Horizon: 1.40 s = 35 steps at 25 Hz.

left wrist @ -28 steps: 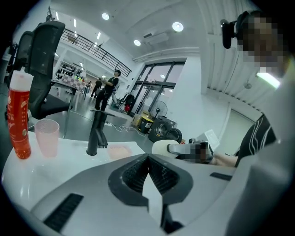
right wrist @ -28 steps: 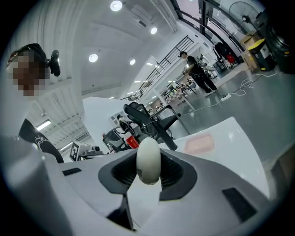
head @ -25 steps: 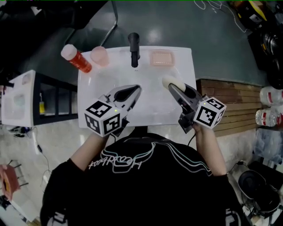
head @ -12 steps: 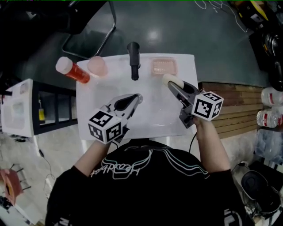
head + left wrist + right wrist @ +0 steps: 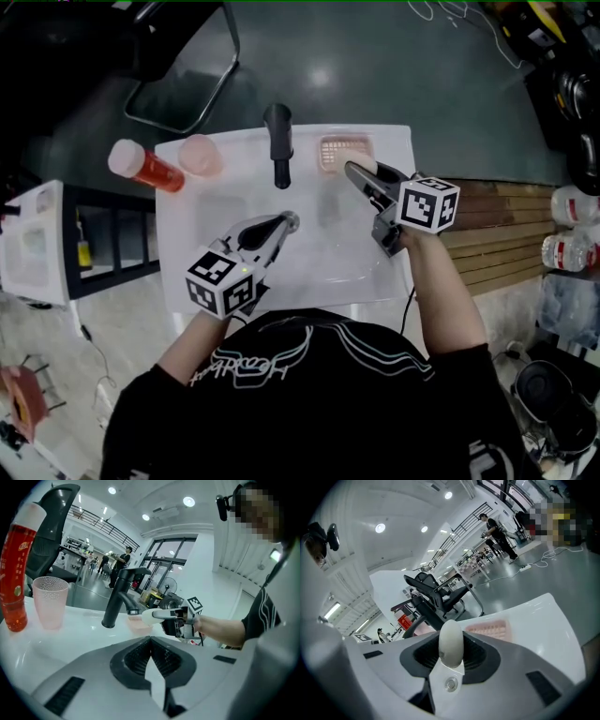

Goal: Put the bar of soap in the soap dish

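A cream oval bar of soap is held on edge between the jaws of my right gripper, which is shut on it. The soap hangs just in front of the pink ridged soap dish, which sits on the sink's back rim right of the tap. From the right gripper view, the dish lies just beyond the soap. In the left gripper view the soap hovers over the dish. My left gripper is shut and holds nothing, low over the basin.
A black tap stands at the middle of the white sink's back rim. A pink cup and a red bottle are at the back left. A wooden surface lies to the right.
My right gripper carried the soap away from me, up to the soap dish. The left gripper sank a little over the basin.
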Available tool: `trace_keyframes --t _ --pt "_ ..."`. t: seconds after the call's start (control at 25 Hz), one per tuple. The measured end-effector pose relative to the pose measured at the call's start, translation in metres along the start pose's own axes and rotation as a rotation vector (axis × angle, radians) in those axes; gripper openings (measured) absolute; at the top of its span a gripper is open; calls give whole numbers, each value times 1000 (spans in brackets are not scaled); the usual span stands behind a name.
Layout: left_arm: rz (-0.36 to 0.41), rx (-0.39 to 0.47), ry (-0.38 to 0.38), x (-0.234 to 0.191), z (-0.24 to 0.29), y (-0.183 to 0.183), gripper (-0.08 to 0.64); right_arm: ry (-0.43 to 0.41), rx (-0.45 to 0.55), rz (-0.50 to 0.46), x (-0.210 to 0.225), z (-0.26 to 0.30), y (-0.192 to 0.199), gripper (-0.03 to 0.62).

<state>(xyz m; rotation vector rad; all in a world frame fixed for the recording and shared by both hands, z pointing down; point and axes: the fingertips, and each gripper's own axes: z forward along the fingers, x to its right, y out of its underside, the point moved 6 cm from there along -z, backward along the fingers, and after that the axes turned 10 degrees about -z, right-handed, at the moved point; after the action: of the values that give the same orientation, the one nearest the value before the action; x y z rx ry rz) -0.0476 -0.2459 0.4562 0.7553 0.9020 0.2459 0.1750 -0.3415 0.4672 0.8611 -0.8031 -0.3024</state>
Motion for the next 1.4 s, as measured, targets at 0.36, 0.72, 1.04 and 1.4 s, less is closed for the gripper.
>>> trace_keyframes --t 0.36,0.72,1.04,1.4 --pt "-26 -17 18 -10 13 1 21 -29 -35 71 24 28 -1 127" --pt "-35 -34 20 -12 21 3 21 -39 -97 24 30 39 0 129" --pt "-32 -46 22 -14 22 7 21 17 -121 -89 28 38 -7 154" --pt "-39 -54 23 -12 27 7 21 67 -90 -141 42 30 -22 255"
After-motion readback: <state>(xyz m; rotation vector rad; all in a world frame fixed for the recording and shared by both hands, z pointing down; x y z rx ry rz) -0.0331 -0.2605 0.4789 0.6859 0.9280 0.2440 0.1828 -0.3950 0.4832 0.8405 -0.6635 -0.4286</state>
